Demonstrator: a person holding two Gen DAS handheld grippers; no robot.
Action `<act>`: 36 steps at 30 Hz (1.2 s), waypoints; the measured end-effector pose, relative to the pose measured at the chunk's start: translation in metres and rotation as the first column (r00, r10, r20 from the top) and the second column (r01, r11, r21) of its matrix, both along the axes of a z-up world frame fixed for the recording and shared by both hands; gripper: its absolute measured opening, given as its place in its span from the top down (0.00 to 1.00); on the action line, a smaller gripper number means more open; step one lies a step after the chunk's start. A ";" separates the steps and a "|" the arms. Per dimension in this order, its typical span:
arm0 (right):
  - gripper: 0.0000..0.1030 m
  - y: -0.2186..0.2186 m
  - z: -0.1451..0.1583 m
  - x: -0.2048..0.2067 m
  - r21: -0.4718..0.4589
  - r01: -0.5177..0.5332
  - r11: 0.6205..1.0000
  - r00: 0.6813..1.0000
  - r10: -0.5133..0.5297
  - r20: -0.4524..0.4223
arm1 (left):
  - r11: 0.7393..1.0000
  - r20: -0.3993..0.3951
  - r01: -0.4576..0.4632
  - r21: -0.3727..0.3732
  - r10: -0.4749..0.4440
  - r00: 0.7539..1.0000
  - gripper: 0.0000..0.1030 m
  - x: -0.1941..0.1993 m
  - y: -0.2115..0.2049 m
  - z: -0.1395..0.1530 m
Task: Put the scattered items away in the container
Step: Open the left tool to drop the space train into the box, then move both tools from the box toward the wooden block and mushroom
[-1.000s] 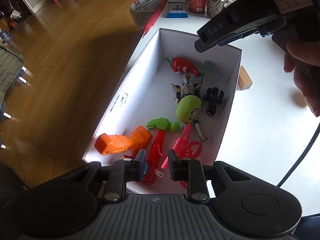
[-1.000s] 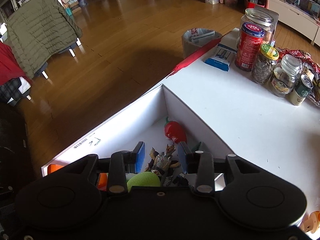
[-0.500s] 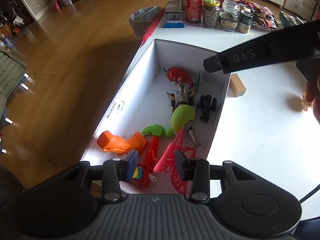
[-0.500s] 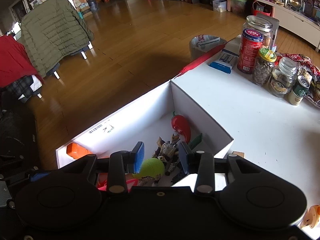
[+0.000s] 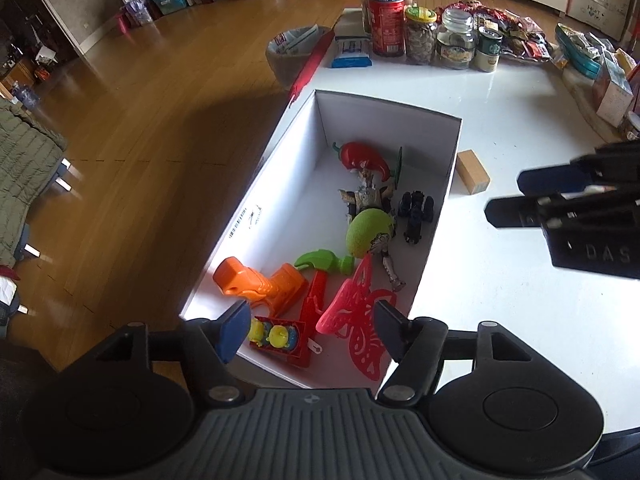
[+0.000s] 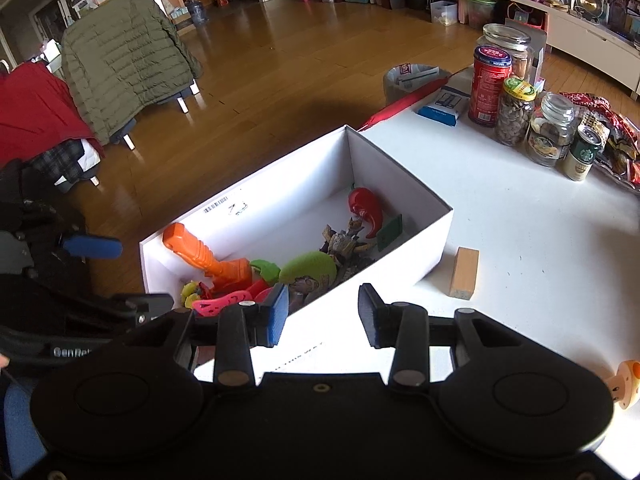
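Your left gripper point(image 5: 310, 332) has just been opening and stands spread above the pink butterfly point(image 5: 356, 312) in the white box point(image 5: 448, 196). Your right gripper point(image 6: 322, 314), parted and empty, could nudge the wooden block point(image 6: 464, 273) lying on the desk point(image 6: 532, 248) beside the box. A toy point(image 6: 626, 384) is cut off at the frame edge.

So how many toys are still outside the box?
2: a wooden block on the table beside the box, and a small orange toy at the right wrist view's edge. Others may be out of frame.

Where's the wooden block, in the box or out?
Out. The wooden block lies on the white table beside the white box's outer wall.
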State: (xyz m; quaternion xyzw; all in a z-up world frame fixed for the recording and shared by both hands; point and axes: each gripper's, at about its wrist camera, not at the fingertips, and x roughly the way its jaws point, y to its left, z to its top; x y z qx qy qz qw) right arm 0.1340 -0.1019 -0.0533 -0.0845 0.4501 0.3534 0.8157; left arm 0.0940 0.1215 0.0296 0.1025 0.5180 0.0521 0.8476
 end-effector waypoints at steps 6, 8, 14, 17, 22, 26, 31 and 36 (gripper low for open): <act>0.59 -0.025 -0.005 -0.017 0.017 0.018 1.000 1.000 -0.018 -0.006 | 1.000 0.073 0.011 0.003 -0.012 0.997 0.29 -0.006 -0.008 0.009; 0.59 -0.034 -0.007 -0.022 0.025 0.034 0.999 0.999 -0.034 -0.011 | 1.000 0.102 0.015 0.022 -0.018 0.995 0.25 -0.007 -0.012 0.009; 0.59 -0.061 -0.018 -0.028 0.038 0.084 0.996 0.996 -0.083 -0.027 | 0.999 0.118 0.034 0.019 -0.036 0.992 0.24 -0.003 -0.025 0.006; 0.56 -0.076 -0.026 -0.031 0.045 0.117 0.992 0.993 -0.116 -0.035 | 0.999 0.121 0.049 0.016 -0.050 0.991 0.23 -0.001 -0.036 0.001; 0.50 -0.102 -0.037 -0.035 0.045 0.191 0.981 0.982 -0.190 -0.022 | 0.996 0.113 0.083 -0.007 -0.082 0.990 0.23 0.002 -0.058 -0.008; 0.45 -0.124 -0.043 -0.038 0.038 0.261 0.964 0.965 -0.262 -0.003 | 0.994 0.108 0.106 -0.039 -0.101 0.989 0.21 0.004 -0.078 -0.015; 0.42 -0.151 -0.053 -0.037 0.016 0.358 0.934 0.933 -0.358 0.028 | 0.989 0.100 0.140 -0.054 -0.134 0.986 0.20 0.012 -0.109 -0.029; 0.37 -0.174 -0.068 -0.033 0.005 0.423 0.906 0.906 -0.423 0.023 | 0.984 0.076 0.167 -0.053 -0.163 0.984 0.19 0.026 -0.141 -0.051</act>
